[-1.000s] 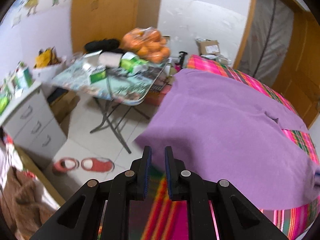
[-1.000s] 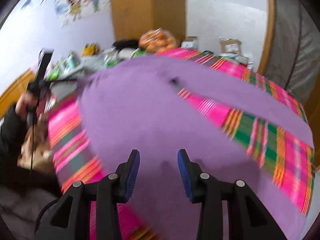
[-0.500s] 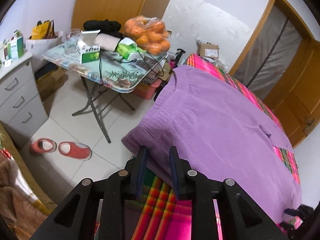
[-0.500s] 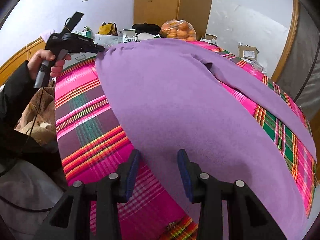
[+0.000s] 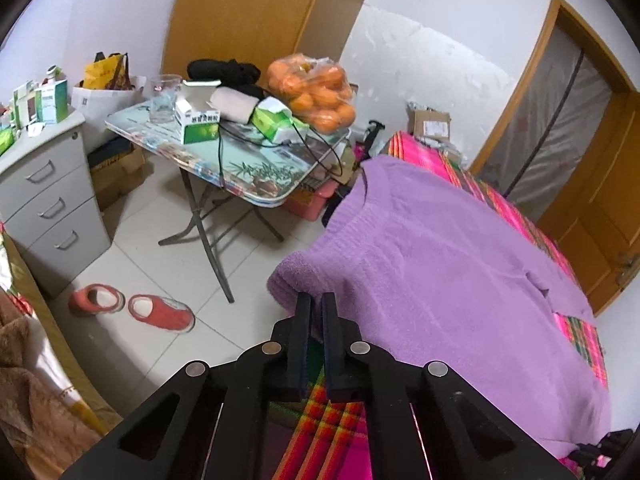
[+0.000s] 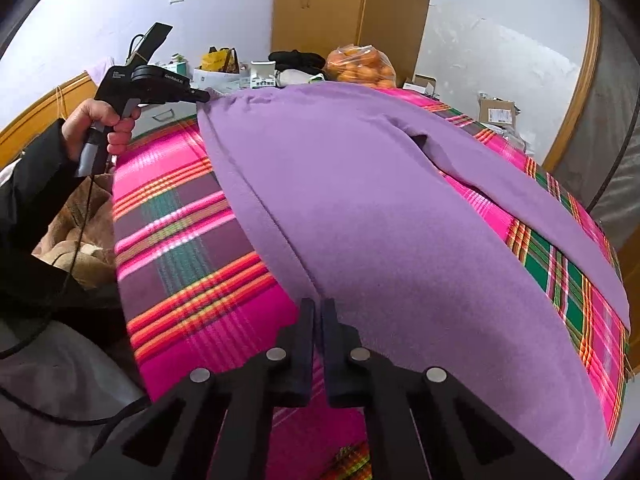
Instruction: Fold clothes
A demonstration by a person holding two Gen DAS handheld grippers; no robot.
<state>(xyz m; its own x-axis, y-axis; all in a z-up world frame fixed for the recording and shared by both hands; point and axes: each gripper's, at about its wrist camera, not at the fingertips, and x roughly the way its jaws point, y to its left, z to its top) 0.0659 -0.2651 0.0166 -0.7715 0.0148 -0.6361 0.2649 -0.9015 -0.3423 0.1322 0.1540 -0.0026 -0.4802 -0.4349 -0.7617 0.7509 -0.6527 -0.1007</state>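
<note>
Across the plaid bed [image 6: 172,248] lies the purple sweater [image 6: 360,208], flat. Left claw [image 5: 315,312] pinched shut on its hem corner; right claw [image 6: 318,316] shut on its near edge. Risk: thin bite slips when lifted, or bedcover gets caught too.

We see even bright indoor light, sharp focus, soft shadows; fisheye bending, black vignette at 10 and 2 o'clock.

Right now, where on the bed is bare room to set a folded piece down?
The plaid cover lies bare between the sweater and the person's sleeve. Small bare strip beside the sleeve slit. The side table is crowded.
</note>
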